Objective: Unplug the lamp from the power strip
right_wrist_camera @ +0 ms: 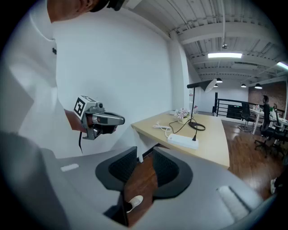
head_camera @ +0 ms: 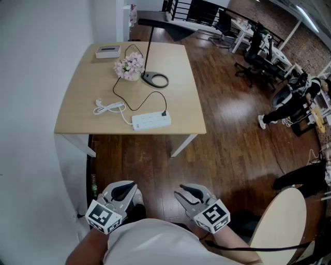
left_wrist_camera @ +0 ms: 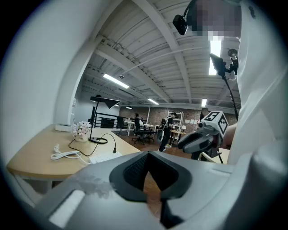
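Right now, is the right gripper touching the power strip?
Apart. Head view: right gripper hangs over the floor, short of the table bearing the power strip.

**Setting.** We show a pale wooden bench (head_camera: 88, 88) on white legs, beside a white wall (head_camera: 36, 77). Dark plank floor (head_camera: 227, 129) lies in front and right of it. Beyond it stand a black railing (head_camera: 199, 11) and, rightward, office chairs (head_camera: 253, 59). Strip lights (right_wrist_camera: 225, 55) hang overhead.

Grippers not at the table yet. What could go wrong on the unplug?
1. The power strip sits loose on the table; pulling the plug alone would probably drag or lift it.
2. The lamp cord loops past the flower pot; tugging the cord could tip the pot.
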`<control>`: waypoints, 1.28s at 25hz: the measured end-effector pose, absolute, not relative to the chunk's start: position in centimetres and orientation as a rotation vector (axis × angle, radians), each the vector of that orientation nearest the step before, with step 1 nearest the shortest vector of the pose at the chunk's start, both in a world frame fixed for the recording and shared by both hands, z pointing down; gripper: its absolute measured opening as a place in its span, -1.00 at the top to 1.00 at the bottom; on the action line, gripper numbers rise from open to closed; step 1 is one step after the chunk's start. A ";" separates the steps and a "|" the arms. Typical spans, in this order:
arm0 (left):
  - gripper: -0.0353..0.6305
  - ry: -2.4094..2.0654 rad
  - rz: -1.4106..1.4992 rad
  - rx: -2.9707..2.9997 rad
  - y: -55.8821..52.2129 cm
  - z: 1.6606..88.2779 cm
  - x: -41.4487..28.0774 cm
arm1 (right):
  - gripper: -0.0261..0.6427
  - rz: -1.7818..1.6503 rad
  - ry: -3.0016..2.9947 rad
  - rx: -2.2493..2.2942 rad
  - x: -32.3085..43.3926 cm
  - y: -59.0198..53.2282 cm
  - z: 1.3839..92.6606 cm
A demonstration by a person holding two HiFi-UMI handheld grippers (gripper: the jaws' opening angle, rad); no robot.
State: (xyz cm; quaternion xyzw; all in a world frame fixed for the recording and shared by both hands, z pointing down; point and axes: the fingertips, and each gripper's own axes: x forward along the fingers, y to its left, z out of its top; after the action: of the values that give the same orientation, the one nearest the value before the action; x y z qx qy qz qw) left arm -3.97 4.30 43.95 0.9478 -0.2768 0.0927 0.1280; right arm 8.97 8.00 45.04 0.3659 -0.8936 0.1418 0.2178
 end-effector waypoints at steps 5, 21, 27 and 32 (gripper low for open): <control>0.88 -0.742 0.387 2.816 -5.9 46.1 -5.6 | 0.58 0.317 -2.424 1.036 7.1 -2.2 45.6; 0.88 -0.684 0.678 2.656 -25.3 57.9 2.2 | 0.58 0.252 -2.297 0.912 10.6 -26.2 55.9; 0.88 -0.616 0.896 2.563 -30.6 64.2 5.1 | 0.59 0.269 -2.227 0.704 12.0 -34.1 62.7; 0.88 -0.542 1.008 2.512 -32.8 66.2 7.2 | 0.59 0.169 -2.201 0.427 11.6 -35.6 65.5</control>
State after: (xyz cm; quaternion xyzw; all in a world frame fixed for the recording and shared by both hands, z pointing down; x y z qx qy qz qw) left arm 7.20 -32.82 66.24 0.8935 -0.1927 0.3587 0.1894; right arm 11.56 -35.57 65.51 0.1714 -0.8829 0.0679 0.4318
